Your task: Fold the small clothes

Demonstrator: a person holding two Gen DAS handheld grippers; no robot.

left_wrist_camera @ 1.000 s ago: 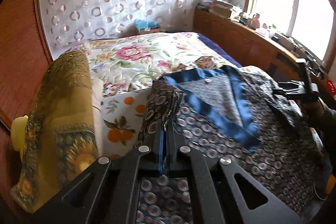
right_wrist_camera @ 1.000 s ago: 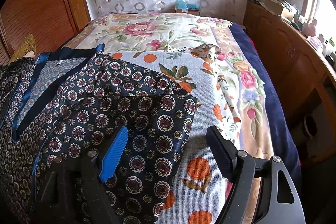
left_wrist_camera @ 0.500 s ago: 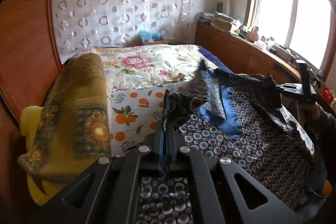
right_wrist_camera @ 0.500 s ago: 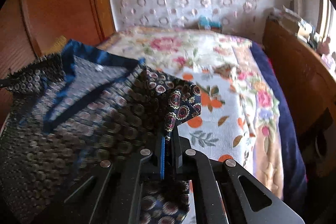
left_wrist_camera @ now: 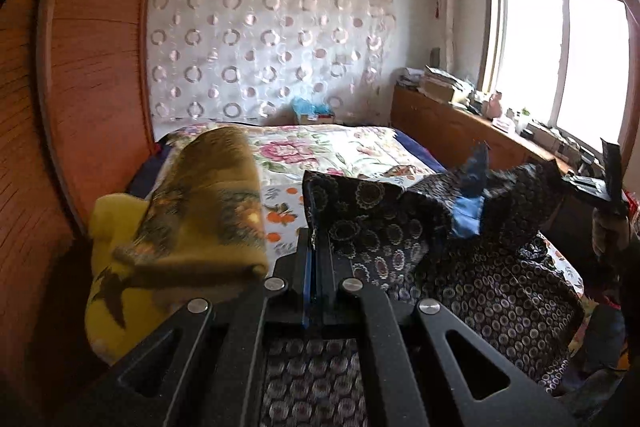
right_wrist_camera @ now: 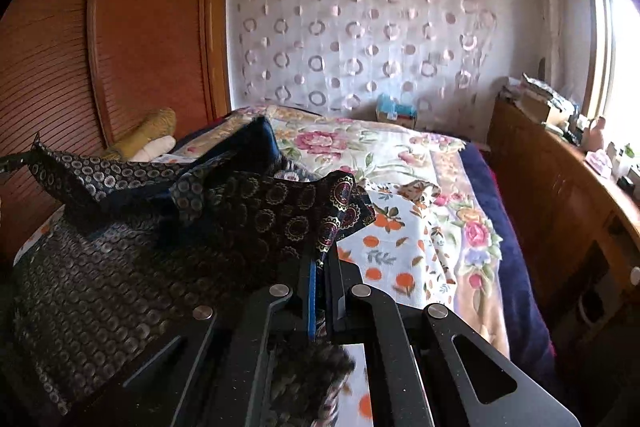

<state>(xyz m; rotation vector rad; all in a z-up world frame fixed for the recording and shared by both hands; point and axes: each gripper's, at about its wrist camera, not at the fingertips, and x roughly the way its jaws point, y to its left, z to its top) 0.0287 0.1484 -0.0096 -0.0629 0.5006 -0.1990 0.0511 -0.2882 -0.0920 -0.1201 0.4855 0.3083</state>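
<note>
- The dark navy garment with a round medallion print and bright blue trim (left_wrist_camera: 472, 267) is held up off the bed, stretched between the two hand-held grippers.
- The left gripper (left_wrist_camera: 314, 263) has its black jaws pressed together on one corner of the cloth; the fabric rises just past the fingertips and drapes away to the right.
- The right gripper (right_wrist_camera: 320, 267) is likewise clamped tight on another corner, where the print shows red and gold; the cloth sags away to its left.
- From the left wrist view, the right gripper shows at the far right edge, pinching the far corner.
- The middle of the garment hangs loosely, its lower part pooling near the grippers' bases.
- Under it lies the orange-fruit patterned white sheet (right_wrist_camera: 400, 247) over a floral quilt (left_wrist_camera: 320, 151).
- A mustard-yellow folded blanket (left_wrist_camera: 208, 211) sits just left of the left gripper.
</note>
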